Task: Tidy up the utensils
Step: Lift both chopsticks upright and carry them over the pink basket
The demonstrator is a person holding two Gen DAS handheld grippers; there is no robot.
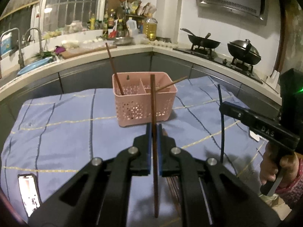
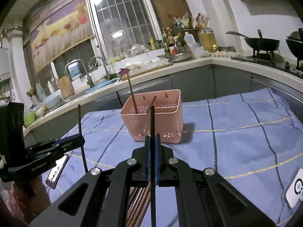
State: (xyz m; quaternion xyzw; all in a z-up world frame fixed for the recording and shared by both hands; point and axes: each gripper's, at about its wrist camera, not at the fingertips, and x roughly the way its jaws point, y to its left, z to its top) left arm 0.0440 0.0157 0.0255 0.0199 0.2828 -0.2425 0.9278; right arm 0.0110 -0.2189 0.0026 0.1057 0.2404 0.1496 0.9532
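- Holding a brown chopstick upright in my left gripper; the blue pads are pinched against its shaft, lower centre of the left wrist view.
- My right gripper is likewise pressed onto a dark chopstick, which stands near vertical at lower centre of the right wrist view.
- In the left view the right gripper shows at the right edge, its chopstick a thin dark rod running up and down through the fingertips.
- In the right view the left gripper sits at the left edge, its stick crossing the fingertips there.
- The pink utensil basket stands at centre frame on the blue checked cloth, beyond both grippers and apart from them.
- Basket has dividers. One long brown chopstick leans in the left compartment, top tilted toward the upper left of the frame.
- A second chopstick rests across the right side of the basket, tip poking out over the right rim.
- A bundle of loose chopsticks lies on the cloth under my right gripper, bottom centre of the right view.
- A lit phone lies on the cloth at lower left of the left view.
- A white device sits at the lower right edge of the right view.
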